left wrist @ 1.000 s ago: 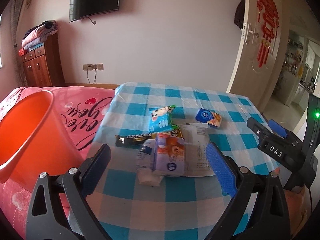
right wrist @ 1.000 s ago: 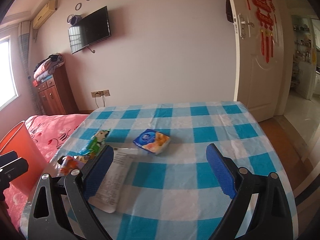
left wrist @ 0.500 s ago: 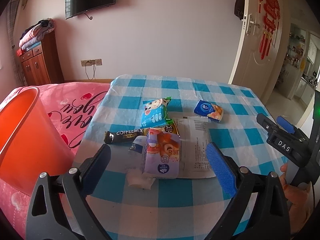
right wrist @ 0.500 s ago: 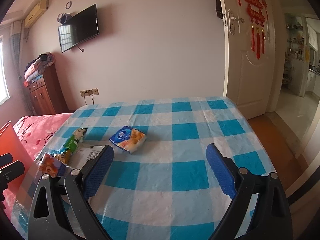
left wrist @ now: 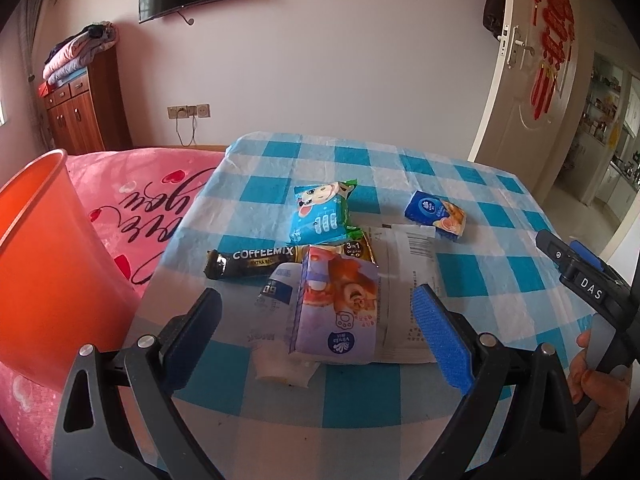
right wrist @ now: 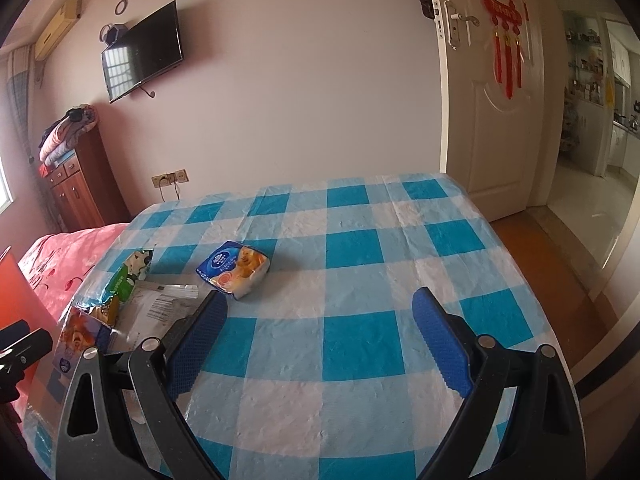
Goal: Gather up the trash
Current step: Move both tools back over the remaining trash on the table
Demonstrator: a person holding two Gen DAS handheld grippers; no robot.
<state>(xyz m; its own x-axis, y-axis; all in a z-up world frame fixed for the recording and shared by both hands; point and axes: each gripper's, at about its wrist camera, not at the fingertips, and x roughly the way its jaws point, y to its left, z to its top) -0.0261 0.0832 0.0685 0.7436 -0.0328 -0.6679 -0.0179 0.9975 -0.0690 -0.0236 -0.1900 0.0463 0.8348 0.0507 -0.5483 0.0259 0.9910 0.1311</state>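
Checkered tablecloth (left wrist: 360, 396): purple tissue pack (left wrist: 338, 308) dead ahead of left gripper (left wrist: 316, 320), long axis pointing away; jaws spread, empty. Right gripper (right wrist: 320, 340) spread, empty, farther off.

Wrappers (left wrist: 320, 264) clustered on table (left wrist: 500, 272); bucket (left wrist: 44, 264) left; tissue pack (left wrist: 435, 214) right.

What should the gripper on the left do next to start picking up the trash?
Probably ease the left gripper forward and down around the purple tissue pack. Its jaws are open and empty, the pack lies nearest, right between them on top of the pile, and the orange bin waits just to the left.
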